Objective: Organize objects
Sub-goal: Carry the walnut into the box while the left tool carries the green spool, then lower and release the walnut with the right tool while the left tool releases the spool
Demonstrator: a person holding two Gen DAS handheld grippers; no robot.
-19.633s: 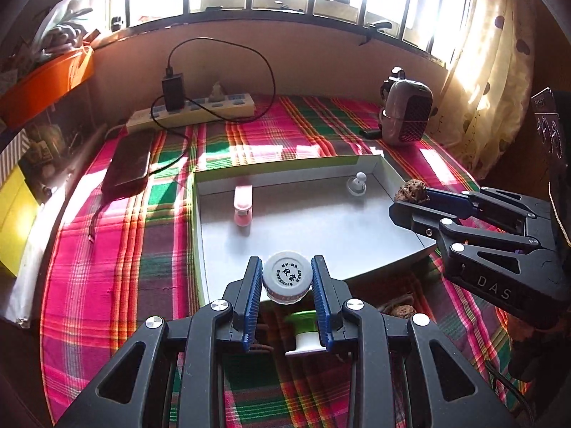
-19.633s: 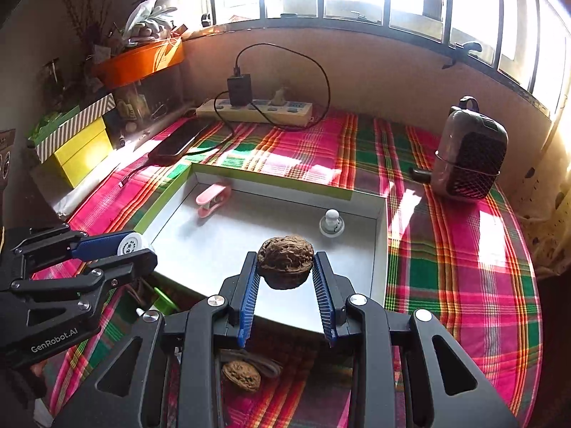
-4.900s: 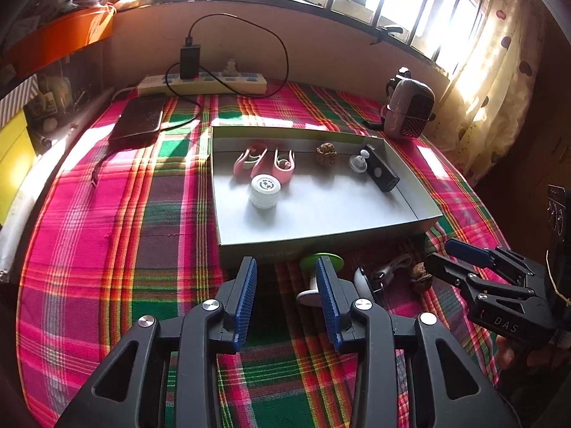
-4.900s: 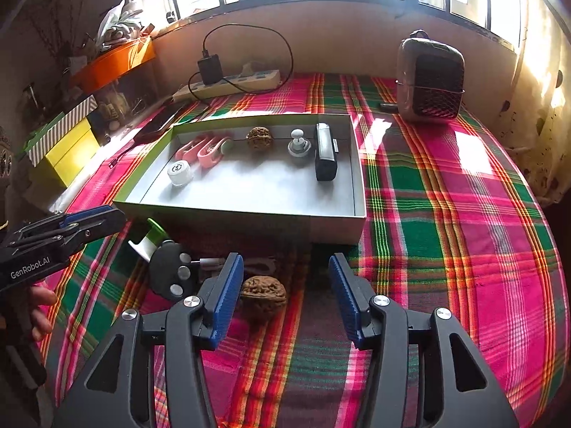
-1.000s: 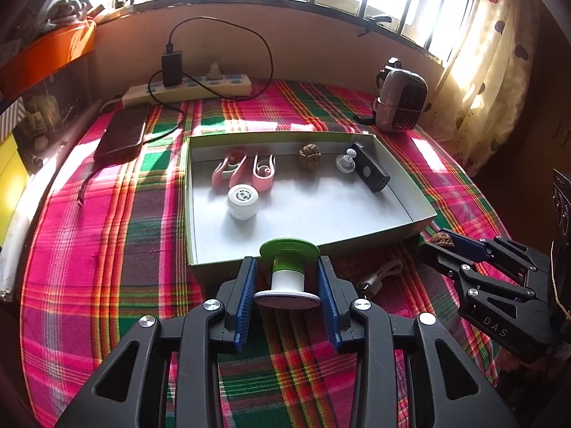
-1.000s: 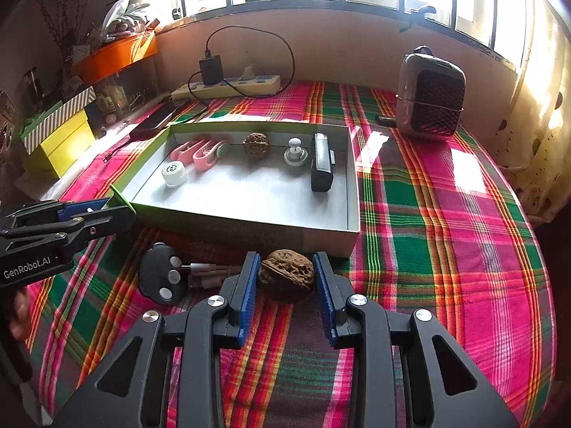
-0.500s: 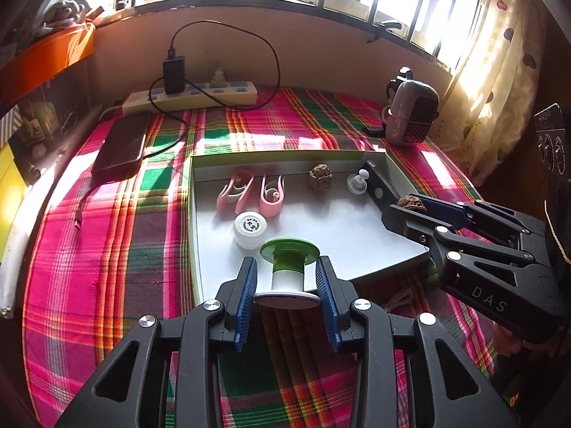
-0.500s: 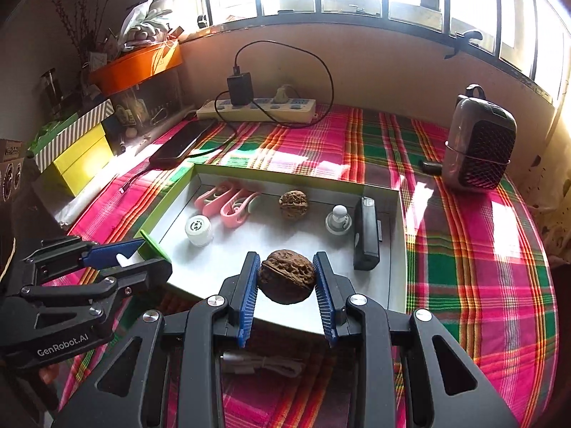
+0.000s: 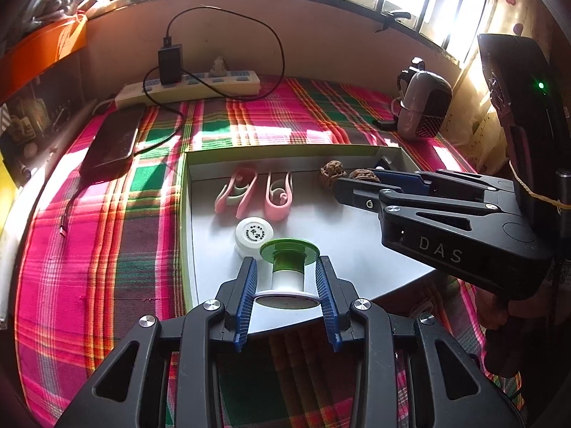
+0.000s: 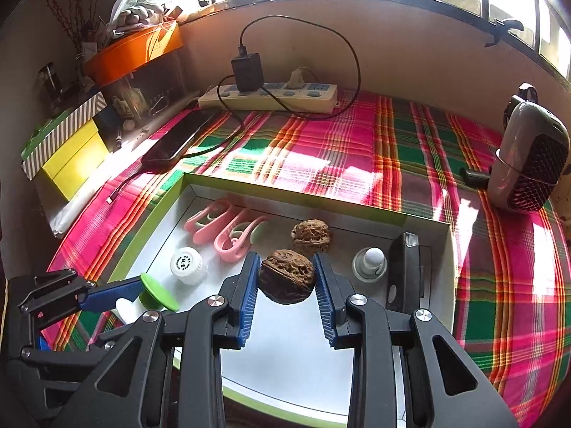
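Covering the tabletop, a pink, green and orange plaid cloth [image 10: 410, 164] lay beneath a shallow rectangular cardboard tray with a green rim and pale grey floor [image 10: 303, 349]. Behind the tray, near the wall, sat a cream power strip [image 10: 267, 98] with a black charger plugged in, a dark phone [image 9: 110, 144] beside it, and a small grey heater with a black grille [image 10: 528, 164] off to the right.

Over the tray's near edge, the left hand-held gripper [image 9: 287, 289] was closed on a white spool with a green round flange [image 9: 288, 271], its blue pads pressed to the spool's white flange. Further in, the right hand-held gripper [image 10: 287, 285] clamped a dark brown wrinkled walnut [image 10: 287, 280], held above the tray floor.

Resting in the tray along the far wall were two pink plastic clips [image 10: 228, 230] side by side, a second lighter brown walnut [image 10: 312, 235], a white knob on a round grey base [image 10: 370, 262] and a black oblong device [image 10: 405, 271] against the right wall. Just beside the spool stood a white bottle cap with printed lettering [image 9: 254, 233].
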